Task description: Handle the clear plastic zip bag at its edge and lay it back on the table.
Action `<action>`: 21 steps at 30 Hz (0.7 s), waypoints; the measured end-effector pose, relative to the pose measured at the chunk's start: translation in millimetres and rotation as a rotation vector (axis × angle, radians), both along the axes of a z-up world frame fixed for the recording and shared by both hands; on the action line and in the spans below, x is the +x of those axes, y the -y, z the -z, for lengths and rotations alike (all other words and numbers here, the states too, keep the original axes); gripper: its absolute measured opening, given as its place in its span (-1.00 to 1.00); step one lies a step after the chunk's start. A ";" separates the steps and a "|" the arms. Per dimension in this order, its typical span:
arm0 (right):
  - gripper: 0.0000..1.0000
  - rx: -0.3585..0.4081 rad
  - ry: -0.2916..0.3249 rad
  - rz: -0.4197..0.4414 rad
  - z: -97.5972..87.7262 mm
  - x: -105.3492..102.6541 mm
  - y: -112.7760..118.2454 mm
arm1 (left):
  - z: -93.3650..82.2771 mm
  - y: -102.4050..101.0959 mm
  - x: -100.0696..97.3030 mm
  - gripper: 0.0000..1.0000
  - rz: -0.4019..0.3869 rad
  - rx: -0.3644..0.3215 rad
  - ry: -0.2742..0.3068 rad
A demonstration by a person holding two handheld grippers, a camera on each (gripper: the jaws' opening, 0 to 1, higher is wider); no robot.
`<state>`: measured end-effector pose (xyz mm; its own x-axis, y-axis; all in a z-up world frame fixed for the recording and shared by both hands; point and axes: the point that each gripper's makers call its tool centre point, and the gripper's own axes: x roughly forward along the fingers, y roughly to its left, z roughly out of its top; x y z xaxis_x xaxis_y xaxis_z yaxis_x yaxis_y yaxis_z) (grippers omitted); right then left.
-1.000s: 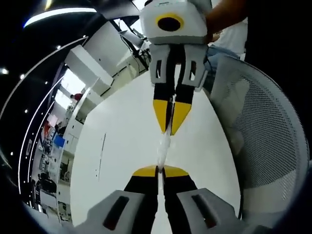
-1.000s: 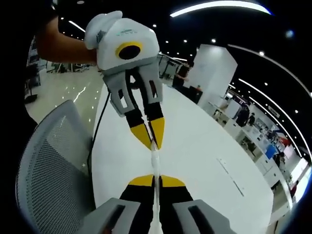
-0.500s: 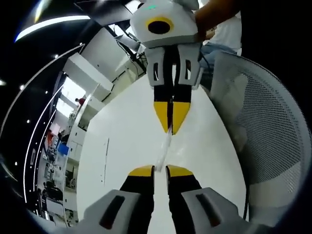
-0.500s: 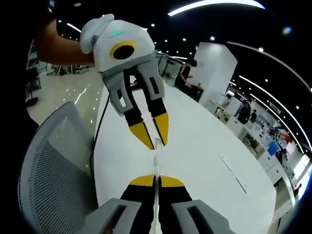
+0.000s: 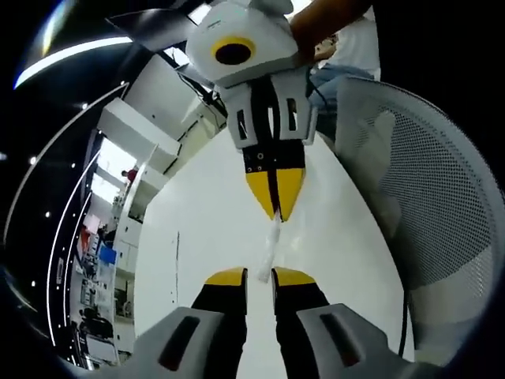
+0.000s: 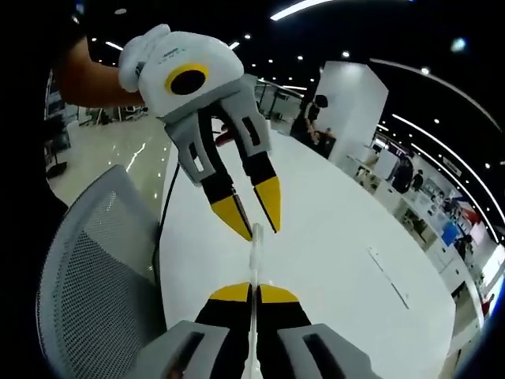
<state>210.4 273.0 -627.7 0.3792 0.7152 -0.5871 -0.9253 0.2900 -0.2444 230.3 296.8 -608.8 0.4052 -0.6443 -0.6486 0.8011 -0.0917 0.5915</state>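
Open-plan office: long white table (image 6: 331, 237), mesh chair (image 5: 426, 189), ceiling strip lights (image 6: 304, 8).

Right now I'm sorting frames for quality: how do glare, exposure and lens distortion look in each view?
Left gripper view: the white table is blown out, so the clear zip bag barely stands out; the mesh chair bulges from the fisheye. Right gripper view: dark ceiling with bright light strips, the table's edges curve, and the bag's edge reads as a thin pale line.

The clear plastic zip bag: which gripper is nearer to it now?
Right. The right gripper is shut on the clear plastic zip bag; the left gripper is open, jaws either side of its edge.
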 end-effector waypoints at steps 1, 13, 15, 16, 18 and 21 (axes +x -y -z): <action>-1.00 0.001 -0.003 -0.001 0.0 -0.2 -0.3 | 0.8 0.9 -0.8 -0.82 0.012 0.010 0.009; -1.00 0.002 -0.026 -0.014 0.9 -1.9 -1.8 | 5.9 2.1 -5.7 -0.96 0.057 0.057 0.020; -1.00 0.001 -0.025 -0.014 1.4 -1.8 -1.7 | 6.1 2.0 -6.0 -0.97 0.059 0.061 0.021; -1.00 0.001 -0.026 -0.014 1.3 -2.1 -1.9 | 6.2 2.1 -6.3 -0.98 0.061 0.063 0.022; -1.00 0.000 -0.024 -0.014 1.5 -2.0 -1.6 | 6.4 2.3 -6.9 -0.98 0.063 0.064 0.020; -1.00 0.003 -0.027 -0.013 1.3 -2.4 -1.3 | 7.2 2.3 -7.5 -1.00 0.061 0.066 0.010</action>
<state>208.0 274.3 -629.0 0.3538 0.7221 -0.5944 -0.9353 0.2783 -0.2187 222.8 294.4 -616.0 0.3737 -0.6238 -0.6864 0.7867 -0.1788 0.5908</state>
